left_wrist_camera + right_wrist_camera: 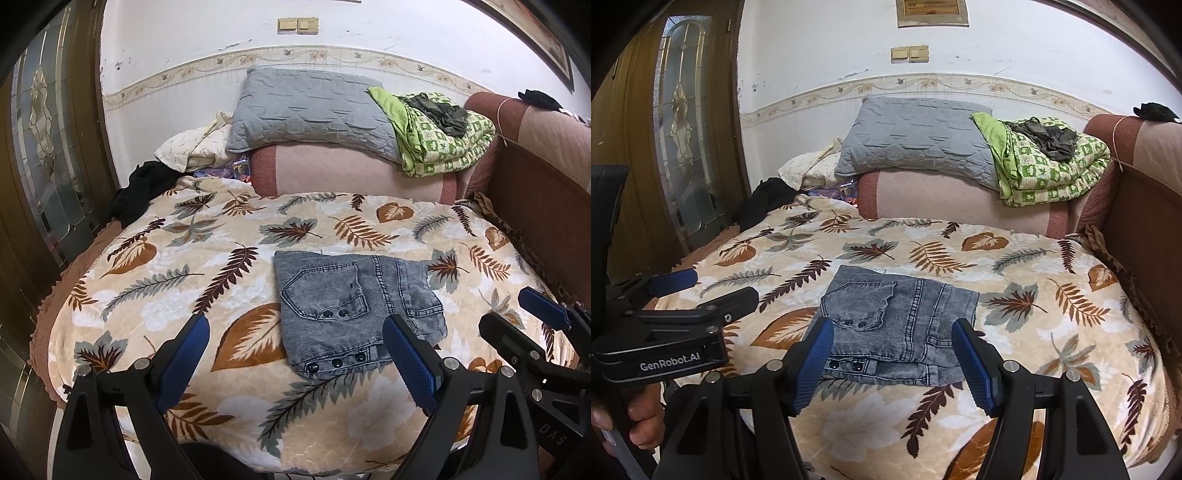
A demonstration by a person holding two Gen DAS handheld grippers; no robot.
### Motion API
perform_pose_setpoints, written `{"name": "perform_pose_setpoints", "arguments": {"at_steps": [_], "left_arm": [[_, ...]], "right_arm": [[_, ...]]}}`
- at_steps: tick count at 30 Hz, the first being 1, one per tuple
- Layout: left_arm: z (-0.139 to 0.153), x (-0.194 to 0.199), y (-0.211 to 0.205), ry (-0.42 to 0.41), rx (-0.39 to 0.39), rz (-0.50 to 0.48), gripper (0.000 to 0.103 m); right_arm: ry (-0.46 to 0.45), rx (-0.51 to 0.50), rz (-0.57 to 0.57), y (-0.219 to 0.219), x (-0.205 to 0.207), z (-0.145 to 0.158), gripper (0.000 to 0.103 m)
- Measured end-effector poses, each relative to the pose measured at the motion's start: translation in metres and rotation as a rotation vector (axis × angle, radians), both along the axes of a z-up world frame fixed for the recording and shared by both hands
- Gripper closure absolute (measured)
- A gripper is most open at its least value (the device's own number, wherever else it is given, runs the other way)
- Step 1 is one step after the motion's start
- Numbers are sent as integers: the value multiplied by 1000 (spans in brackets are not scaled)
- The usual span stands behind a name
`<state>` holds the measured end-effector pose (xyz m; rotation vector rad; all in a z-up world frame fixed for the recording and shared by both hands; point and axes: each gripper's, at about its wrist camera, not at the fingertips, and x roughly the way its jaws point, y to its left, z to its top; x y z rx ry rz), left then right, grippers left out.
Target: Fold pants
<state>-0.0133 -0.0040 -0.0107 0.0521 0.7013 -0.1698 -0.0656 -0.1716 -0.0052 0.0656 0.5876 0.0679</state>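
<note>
Grey-blue denim pants [351, 306] lie folded into a compact rectangle on the leaf-patterned blanket [207, 258], a back pocket and dark snaps facing up. They also show in the right wrist view [905, 321]. My left gripper [295, 354] is open and empty, hovering just short of the pants' near edge. My right gripper [892, 362] is open and empty, its blue pads on either side of the pants' near edge, above them. The right gripper shows in the left wrist view [524, 317] at the right. The left gripper shows in the right wrist view [713, 288] at the left.
A grey pillow [310, 110] and a folded green quilt [443, 136] rest on a pink bolster [351, 173] at the back. Dark clothing [140, 188] lies at the blanket's far left corner. A brown sofa arm [535, 192] borders the right, a wooden door [44, 147] the left.
</note>
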Motion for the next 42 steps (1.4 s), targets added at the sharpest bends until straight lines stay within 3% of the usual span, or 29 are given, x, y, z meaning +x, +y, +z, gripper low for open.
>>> {"name": "perform_pose_setpoints", "arguments": {"at_steps": [14,42], "left_arm": [[-6,12,11,38,-28,16,8],[0,14,14,14,-5,11,8]], "right_arm": [[-8,-5,6,6,14,3,33],[-13,3,19,8,21,4,33]]}}
